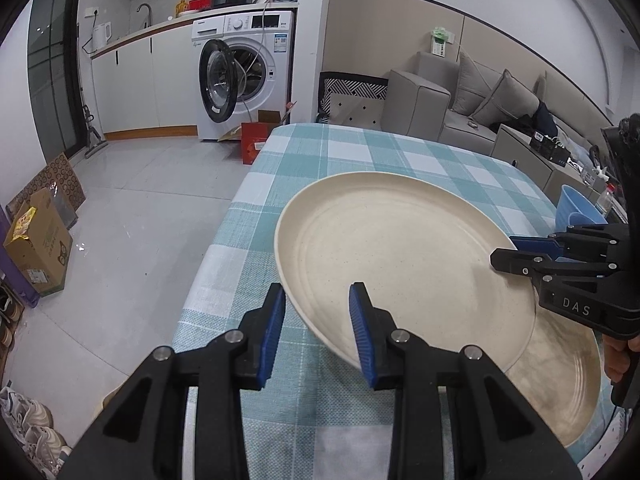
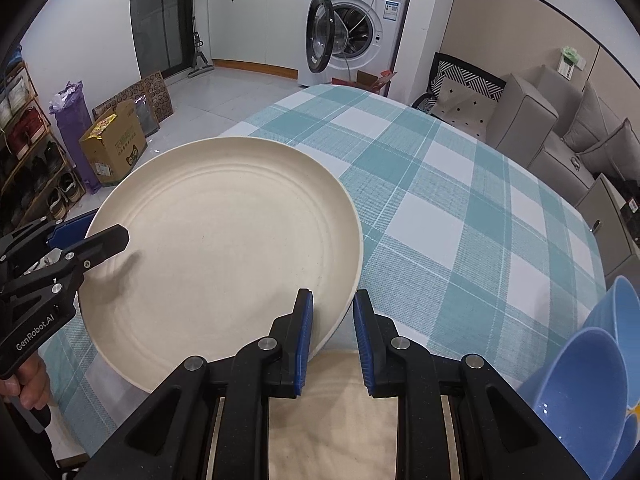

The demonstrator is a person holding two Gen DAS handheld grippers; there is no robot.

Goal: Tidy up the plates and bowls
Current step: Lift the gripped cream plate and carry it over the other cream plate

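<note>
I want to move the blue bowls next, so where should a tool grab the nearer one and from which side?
Probably the upper rim of the nearer blue bowl, coming from above with one pad inside and one outside. It leans tilted against the other blue bowl, so its thin wall edge is exposed, and the rounded body offers no flat to pinch.

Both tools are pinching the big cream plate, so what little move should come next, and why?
Probably keep lifting it level, then carry it sideways. The left tool and the right tool each clamp opposite rims of the cream plate, which looks raised and tilted above a second plate on the checked tablecloth. The blue bowls sit close on the right, so it should clear them.
</note>
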